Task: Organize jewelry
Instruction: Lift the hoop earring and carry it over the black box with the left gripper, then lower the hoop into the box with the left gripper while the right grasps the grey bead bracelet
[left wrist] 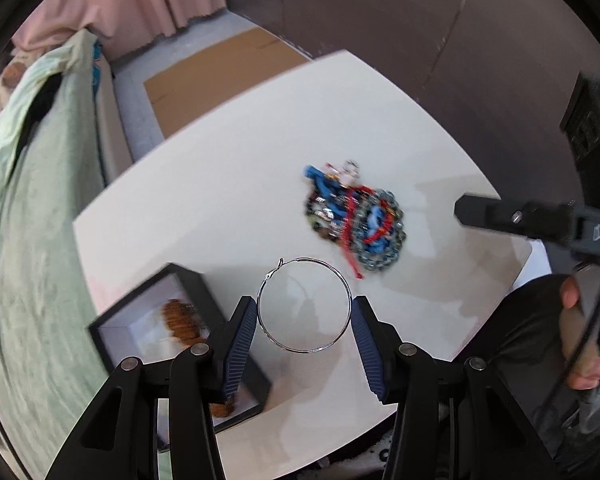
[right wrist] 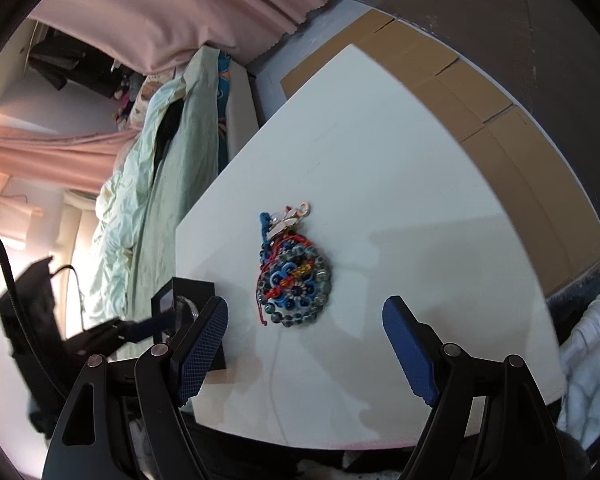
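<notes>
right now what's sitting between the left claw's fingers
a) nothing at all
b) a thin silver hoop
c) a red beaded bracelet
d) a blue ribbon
b) In the left wrist view a thin silver hoop spans the gap of the left claw, its sides meeting the blue pads, while the colourful jewelry pile lies apart on the white table.
</notes>
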